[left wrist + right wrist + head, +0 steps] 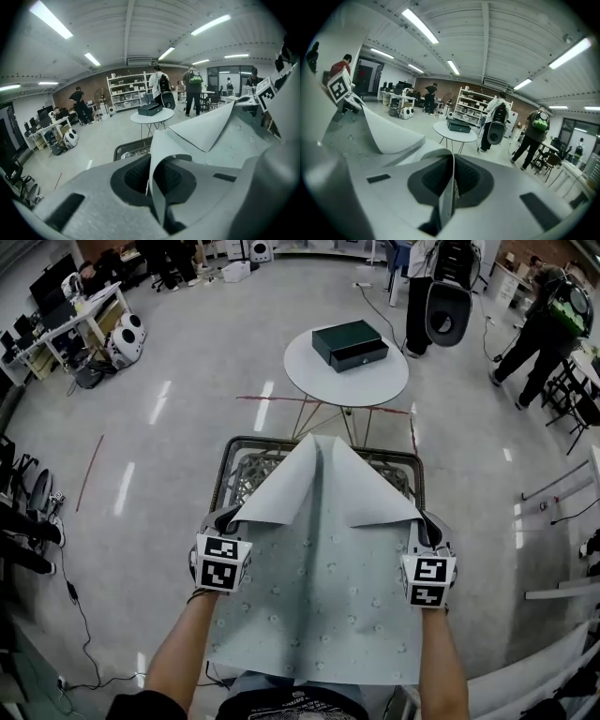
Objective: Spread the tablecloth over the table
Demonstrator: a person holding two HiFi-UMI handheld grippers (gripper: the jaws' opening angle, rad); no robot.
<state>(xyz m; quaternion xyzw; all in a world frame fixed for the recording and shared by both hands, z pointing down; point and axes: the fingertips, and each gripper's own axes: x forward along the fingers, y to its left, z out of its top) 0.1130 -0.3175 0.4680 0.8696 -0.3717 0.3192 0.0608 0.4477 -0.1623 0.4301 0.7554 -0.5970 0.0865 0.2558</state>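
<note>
Clamping tablecloth (319, 606): left claw (229, 519), right claw (427, 524)

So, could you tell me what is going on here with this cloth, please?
A person holds a gripper in each hand. The left gripper and the right gripper are each shut on a side edge of the tablecloth, holding it over the mesh-topped table. Its two far corners are folded back toward the person, so the cloth is not yet spread flat.

Dark box (349, 344) on round white table (309, 373); one person (417, 298) beside it, another (547, 329) further right; shelving (126, 91) behind.
</note>
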